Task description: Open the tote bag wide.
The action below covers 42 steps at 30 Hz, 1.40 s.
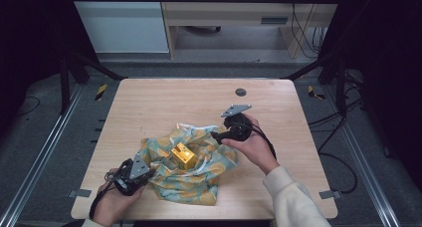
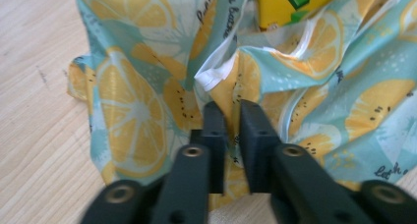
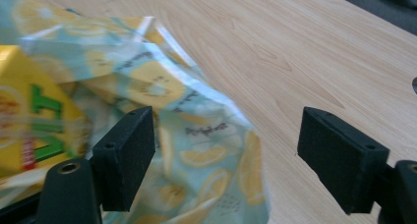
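A lemon-print cloth bag (image 1: 199, 174) lies crumpled on the wooden table (image 1: 164, 100), with a yellow box (image 1: 182, 155) resting in its folds. My left gripper (image 1: 142, 173) is at the bag's near-left edge, shut on a fold of the bag (image 2: 231, 94). The yellow box (image 2: 290, 5) shows beyond it, at the top of the left gripper view. My right gripper (image 1: 215, 134) hovers at the bag's far-right edge, open, jaws wide apart. In the right gripper view the bag (image 3: 196, 135) lies under its left jaw, and the yellow box (image 3: 34, 130) sits at left.
White drawstrings (image 1: 191, 126) trail from the bag's far side. A dark round grommet (image 1: 241, 92) sits in the table near its far edge. Bare wood extends left, right and beyond the bag.
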Each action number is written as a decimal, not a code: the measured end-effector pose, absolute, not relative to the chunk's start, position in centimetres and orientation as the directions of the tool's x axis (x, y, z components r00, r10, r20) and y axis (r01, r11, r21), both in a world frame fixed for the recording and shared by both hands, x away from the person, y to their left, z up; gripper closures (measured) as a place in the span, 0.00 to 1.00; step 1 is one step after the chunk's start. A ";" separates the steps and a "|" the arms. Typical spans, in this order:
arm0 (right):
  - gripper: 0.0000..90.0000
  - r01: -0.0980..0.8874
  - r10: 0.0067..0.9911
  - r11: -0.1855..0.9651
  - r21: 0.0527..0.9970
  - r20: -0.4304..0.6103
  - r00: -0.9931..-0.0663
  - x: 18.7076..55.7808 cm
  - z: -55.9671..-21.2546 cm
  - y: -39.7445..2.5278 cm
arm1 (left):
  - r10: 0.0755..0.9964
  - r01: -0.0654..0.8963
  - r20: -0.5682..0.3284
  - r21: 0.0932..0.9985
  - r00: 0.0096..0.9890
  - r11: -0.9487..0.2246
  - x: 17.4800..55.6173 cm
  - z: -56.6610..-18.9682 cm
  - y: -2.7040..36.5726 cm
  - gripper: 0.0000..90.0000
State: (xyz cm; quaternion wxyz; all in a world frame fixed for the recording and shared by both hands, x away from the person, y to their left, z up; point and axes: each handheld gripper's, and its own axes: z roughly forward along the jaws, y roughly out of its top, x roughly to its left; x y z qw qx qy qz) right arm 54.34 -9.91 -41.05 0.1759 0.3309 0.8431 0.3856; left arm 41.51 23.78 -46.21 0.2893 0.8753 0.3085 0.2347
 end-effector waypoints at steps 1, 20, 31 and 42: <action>0.26 0.414 0.687 0.483 0.771 -0.041 -0.726 53.7 -40.9 -10.0 | 0.675 0.397 0.237 0.656 0.699 -0.642 41.4 -46.1 23.8 0.86; 0.59 0.411 0.557 0.505 0.759 0.077 -0.827 45.5 -45.8 -10.4 | 0.734 0.396 0.151 0.761 0.662 -0.513 46.0 -44.8 23.1 0.53; 1.00 0.421 0.491 0.635 0.647 0.082 -0.867 43.9 -47.8 -10.7 | 0.744 0.517 0.145 0.632 0.652 -0.577 46.9 -47.1 23.9 1.00; 1.00 0.436 0.488 0.675 0.595 0.083 -0.869 43.6 -48.8 -11.0 | 0.738 0.539 0.149 0.591 0.658 -0.600 46.5 -47.8 24.0 1.00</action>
